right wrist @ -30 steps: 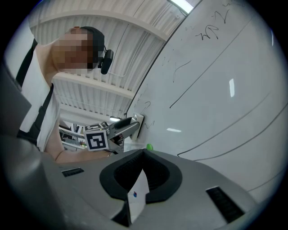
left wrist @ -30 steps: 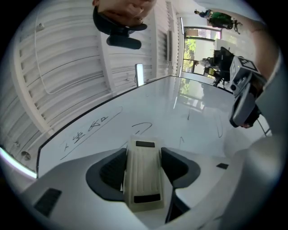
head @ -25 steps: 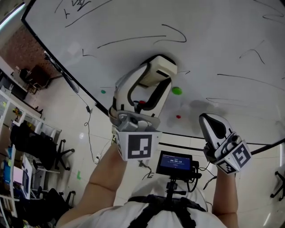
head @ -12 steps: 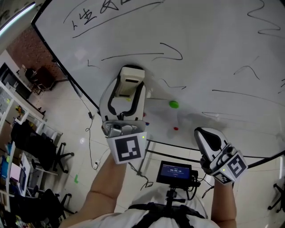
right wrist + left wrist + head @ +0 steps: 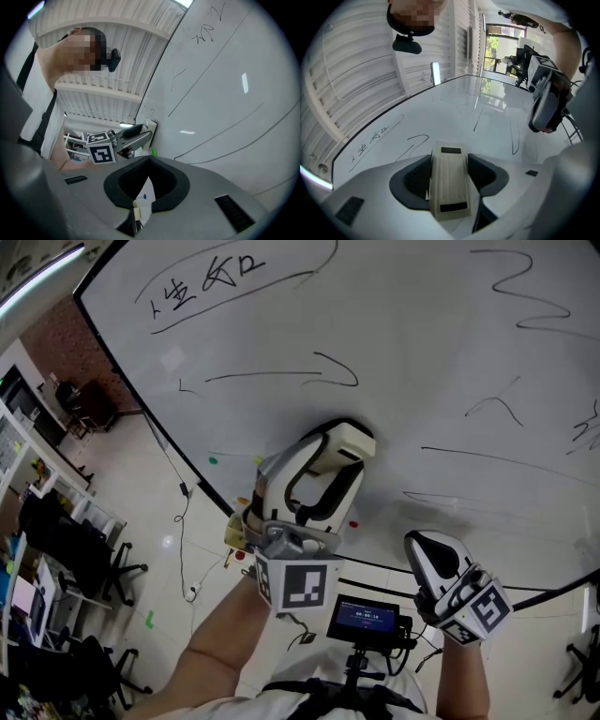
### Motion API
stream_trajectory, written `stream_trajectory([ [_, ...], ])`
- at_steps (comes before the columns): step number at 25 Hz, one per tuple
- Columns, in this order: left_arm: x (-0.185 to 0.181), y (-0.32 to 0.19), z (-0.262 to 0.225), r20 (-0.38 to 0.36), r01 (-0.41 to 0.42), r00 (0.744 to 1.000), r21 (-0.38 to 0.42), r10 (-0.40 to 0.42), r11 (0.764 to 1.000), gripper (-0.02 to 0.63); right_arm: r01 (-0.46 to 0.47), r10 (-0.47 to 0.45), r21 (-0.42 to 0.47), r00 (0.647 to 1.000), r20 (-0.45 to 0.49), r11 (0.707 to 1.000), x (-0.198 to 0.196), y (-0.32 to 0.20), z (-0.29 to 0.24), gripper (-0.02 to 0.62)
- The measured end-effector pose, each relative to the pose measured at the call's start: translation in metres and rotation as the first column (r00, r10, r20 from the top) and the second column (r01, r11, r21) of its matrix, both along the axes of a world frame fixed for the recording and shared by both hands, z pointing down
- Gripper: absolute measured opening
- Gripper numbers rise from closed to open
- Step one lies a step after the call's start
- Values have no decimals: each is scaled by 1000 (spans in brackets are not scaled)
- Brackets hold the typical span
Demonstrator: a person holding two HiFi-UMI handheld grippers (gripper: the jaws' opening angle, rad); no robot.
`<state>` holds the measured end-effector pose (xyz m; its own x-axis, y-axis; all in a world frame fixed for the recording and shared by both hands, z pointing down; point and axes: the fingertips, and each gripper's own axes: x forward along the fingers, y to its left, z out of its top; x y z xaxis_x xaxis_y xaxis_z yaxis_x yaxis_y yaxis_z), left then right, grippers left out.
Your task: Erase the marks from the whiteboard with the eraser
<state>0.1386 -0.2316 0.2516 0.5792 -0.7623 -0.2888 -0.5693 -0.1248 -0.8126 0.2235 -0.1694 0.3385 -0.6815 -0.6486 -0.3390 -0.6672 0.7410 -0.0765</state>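
A: Where's the eraser (image 5: 449, 183)?
B: In the left gripper (image 5: 336, 451), jaws clamped on its two long sides. Cream block, ribbed back faces the cam, nose sticks fwd past the jaw tips.
A: On the whiteboard (image 5: 422, 343)?
B: Looks like it. Head view has its far end against the board low down, just under the long hooked stroke (image 5: 281, 375). Can't swear to contact.
A: How'll it handle?
B: Prob. light, stiff plastic shell w/ a soft wiping face. Not fragile. Ribs should help vs. slipping. Side grip near the middle is the right hold, I'd say: keeps the face flat. Too little squeeze and it may twist when dragged.
A: Right gripper (image 5: 436, 549)?
B: Closed, nothing in it, tips meet. Hangs below the board's bottom edge, well apart from the eraser.
A: Much left?
B: Plenty, e.g. the writing (image 5: 202, 285) top left, squiggles (image 5: 520, 287) at right.
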Motion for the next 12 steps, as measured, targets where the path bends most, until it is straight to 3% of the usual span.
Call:
stream_trajectory([
  [6,19,6,16,171,-25,985,-16,27,1000,273,25,-25,-14,1000,-3,1000,7,10,4,11],
  [9,1,0,11,143,16,990,-48,-9,999,274,17,-17,-1,1000,-2,1000,13,15,2,11],
  [12,-30,-11,2,67,77,995,-90,-72,993,273,9,-9,-1,1000,-1,1000,19,20,3,11],
])
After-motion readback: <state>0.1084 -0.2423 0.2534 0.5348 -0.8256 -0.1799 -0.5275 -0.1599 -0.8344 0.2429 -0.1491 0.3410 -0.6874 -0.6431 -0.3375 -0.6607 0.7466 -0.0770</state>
